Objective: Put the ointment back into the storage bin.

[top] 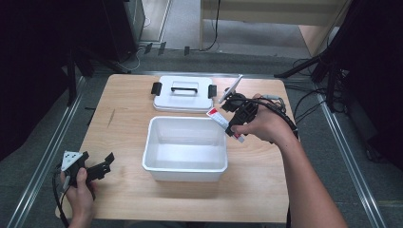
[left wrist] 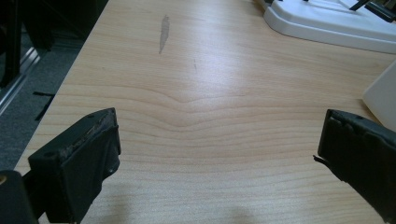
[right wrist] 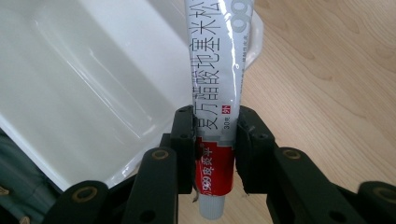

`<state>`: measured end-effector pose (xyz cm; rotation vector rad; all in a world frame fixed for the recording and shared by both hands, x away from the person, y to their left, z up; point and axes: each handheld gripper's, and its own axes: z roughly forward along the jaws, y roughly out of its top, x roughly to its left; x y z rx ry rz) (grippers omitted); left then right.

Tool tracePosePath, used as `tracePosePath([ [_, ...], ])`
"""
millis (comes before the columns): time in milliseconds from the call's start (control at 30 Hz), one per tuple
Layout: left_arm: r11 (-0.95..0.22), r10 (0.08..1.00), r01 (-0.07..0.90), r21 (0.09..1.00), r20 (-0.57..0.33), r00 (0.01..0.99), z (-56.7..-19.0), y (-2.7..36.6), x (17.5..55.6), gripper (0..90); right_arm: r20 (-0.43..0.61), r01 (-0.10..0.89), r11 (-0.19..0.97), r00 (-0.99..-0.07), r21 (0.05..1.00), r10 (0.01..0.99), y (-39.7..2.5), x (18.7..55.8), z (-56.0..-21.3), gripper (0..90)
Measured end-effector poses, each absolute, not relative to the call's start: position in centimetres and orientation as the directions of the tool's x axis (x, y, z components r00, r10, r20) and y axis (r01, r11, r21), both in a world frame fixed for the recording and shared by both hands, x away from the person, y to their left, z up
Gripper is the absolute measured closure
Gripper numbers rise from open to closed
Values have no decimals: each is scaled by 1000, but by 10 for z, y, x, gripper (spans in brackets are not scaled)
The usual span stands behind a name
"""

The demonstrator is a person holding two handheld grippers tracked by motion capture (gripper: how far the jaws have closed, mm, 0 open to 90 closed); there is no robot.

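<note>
Quick count from my end: one wooden table (top: 119, 142), one white bin (top: 185, 148) sitting mid-frame in the high view, one white lid (top: 183, 97) with a black handle lying flat just above it toward the top of the frame, one tube (top: 223, 122), and two grippers, one in each hand.

My right gripper (top: 236, 124) is right of centre in the high view, just past the bin's upper right corner; its jaws are pinched tight on the tube, which runs diagonally with one end poking over the bin's rim. The right gripper view gives me what the high view can't: the tube (right wrist: 217, 93) is white with black Chinese print and a red band at the bottom, clamped between the pads near that red end, with a white cap sticking out below; the inside of the bin (right wrist: 84, 88) fills the left of the frame, bare wood on the right.

My left gripper (top: 102, 164) sits lower left in the high view, near the table's edge; jaws spread wide, holding nothing. Its own view shows plain wood between the jaws, a grey smudge (left wrist: 164, 32) at upper left, the lid's edge (left wrist: 327, 28) at upper right, and a bit of the bin's wall (left wrist: 383, 95) at the right edge.
</note>
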<state>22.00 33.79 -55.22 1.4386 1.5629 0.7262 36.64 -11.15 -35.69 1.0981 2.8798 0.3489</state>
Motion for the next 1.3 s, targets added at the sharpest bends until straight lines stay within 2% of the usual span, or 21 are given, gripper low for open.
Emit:
tracePosePath([
  [300, 162, 977, 473, 866, -207, 43, -552, 338, 220, 0, 37, 571, 789, -814, 228, 579, -101, 362, -358, 721],
  [767, 163, 976, 475, 865, -211, 48, -552, 338, 220, 0, 13, 400, 877, -911, 268, 412, -85, 354, -362, 720],
  [800, 163, 976, 476, 864, -211, 49, -552, 338, 220, 0, 9, 364, 892, -927, 269, 376, -81, 352, -363, 720],
  [1300, 162, 976, 475, 865, -211, 50, -552, 338, 220, 0, -21, 171, 948, -983, 268, 183, -64, 345, -369, 719],
])
